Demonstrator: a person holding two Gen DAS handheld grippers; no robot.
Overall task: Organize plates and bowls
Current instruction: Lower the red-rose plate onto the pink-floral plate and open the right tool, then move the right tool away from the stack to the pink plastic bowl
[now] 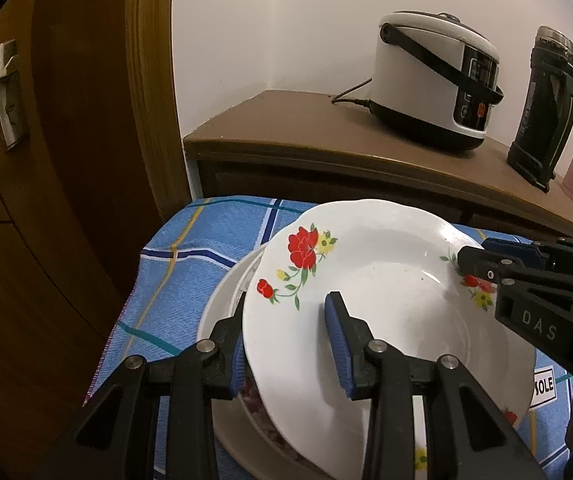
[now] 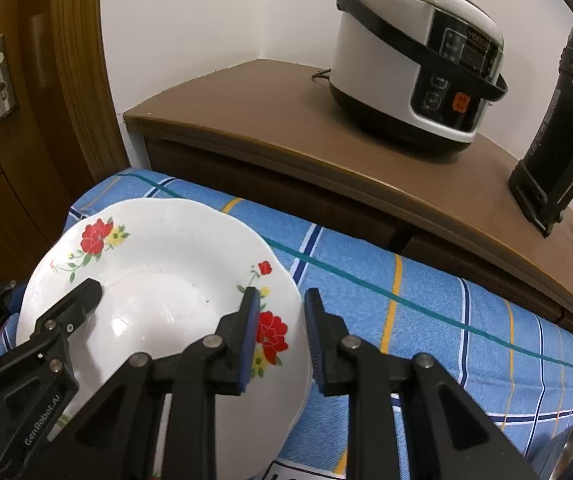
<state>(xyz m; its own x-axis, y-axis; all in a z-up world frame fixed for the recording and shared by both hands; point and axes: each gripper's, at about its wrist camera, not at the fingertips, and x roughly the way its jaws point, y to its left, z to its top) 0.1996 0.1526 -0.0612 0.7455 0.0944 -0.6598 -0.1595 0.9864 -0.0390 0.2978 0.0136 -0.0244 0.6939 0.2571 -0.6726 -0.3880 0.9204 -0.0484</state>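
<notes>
Left gripper (image 1: 290, 344) fingers spread astride flowered plate (image 1: 386, 280) rim; right gripper (image 2: 280, 340) fingers likewise spread, straddling opposite rim

A home is shown: a rice cooker (image 2: 418, 60) is placed on a wooden counter (image 2: 270, 120), beside a wooden door (image 1: 46, 160).

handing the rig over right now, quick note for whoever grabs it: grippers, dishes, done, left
Left gripper: open, straddling the near-left rim of the floral plate.
Right gripper: open, straddling its opposite rim.
Plate sits tilted on a stack with a white dish beneath, on the blue checked cloth.
Done: plate seems set on the stack.
Left: probably level it, or close and move it; neither gripper is clamped.
</notes>
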